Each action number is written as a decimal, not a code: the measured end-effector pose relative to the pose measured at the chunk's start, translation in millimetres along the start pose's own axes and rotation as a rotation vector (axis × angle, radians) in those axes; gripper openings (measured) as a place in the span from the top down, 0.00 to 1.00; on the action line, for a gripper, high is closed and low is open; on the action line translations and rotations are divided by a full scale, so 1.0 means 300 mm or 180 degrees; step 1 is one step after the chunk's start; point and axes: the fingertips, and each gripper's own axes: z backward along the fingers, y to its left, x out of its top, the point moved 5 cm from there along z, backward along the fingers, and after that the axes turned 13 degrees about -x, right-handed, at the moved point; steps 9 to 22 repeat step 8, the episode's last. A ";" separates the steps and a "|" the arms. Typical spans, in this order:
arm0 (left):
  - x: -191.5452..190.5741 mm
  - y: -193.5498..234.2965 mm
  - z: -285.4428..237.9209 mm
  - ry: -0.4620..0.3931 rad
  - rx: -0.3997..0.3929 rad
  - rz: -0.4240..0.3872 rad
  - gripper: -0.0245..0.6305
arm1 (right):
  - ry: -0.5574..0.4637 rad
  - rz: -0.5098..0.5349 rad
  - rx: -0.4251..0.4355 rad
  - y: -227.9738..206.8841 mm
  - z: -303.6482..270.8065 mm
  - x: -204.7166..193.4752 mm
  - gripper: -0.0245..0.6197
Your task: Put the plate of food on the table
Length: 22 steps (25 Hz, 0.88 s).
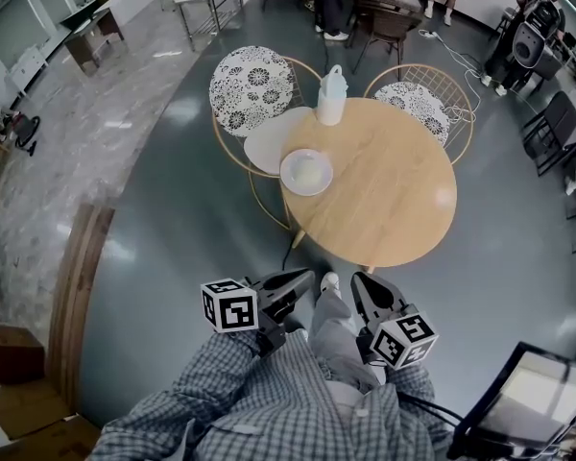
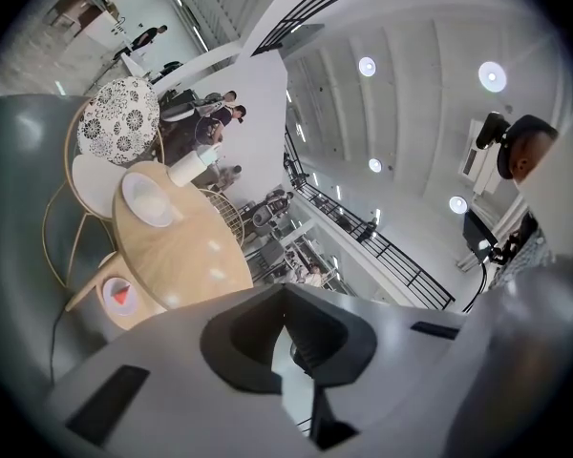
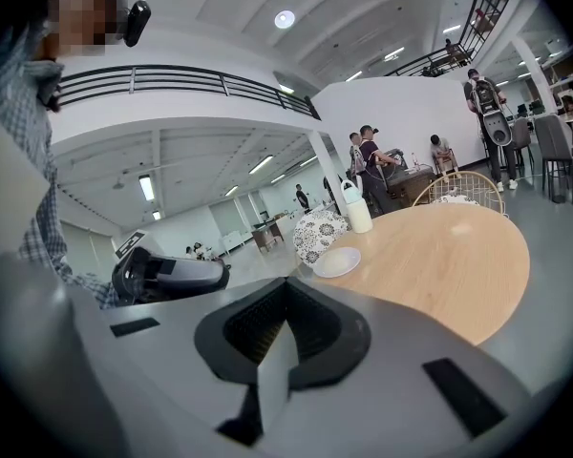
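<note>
- The left gripper [image 1: 290, 286] sat low in the head view, close in front of the person, its jaws shut together with nothing between them.
- The right gripper [image 1: 369, 292] was just beside it on the right. Its own view showed its jaws also pressed together and empty.
- Both grippers pointed toward the round wooden table [image 1: 394, 209], and both were well short of its near edge.
- The plate [image 1: 306, 172] rested on the table at its far-left edge, a white shallow dish with something pale in it. What the food was could not be made out.
- Neither gripper touched the plate; it lay well apart from both.
- A white bottle [image 1: 332, 96] stood upright at the far edge of the table, near the plate but not touching it.
- A pale round surface [image 1: 269, 142] lay just left of the table's edge beside the plate. I could not tell what it was.
- Two wire chairs with patterned cushions stood on the far side of the table, the left chair [image 1: 252, 89] behind the pale surface and the right chair [image 1: 415, 107] right of the bottle.
- Checked sleeves [image 1: 221, 392] filled the near part of the head view behind the grippers.
- The table stood on a glossy grey floor [image 1: 173, 219], with people and furniture far off at the back of the room.
</note>
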 end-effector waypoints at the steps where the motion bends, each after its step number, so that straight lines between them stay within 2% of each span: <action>1: -0.001 -0.003 0.000 0.0003 -0.0002 -0.0006 0.95 | -0.0002 0.0004 0.0007 0.003 0.001 0.000 0.95; 22: -0.009 -0.022 -0.013 0.0019 -0.0058 -0.0029 0.95 | -0.0031 0.0036 0.0028 0.016 0.006 0.008 0.95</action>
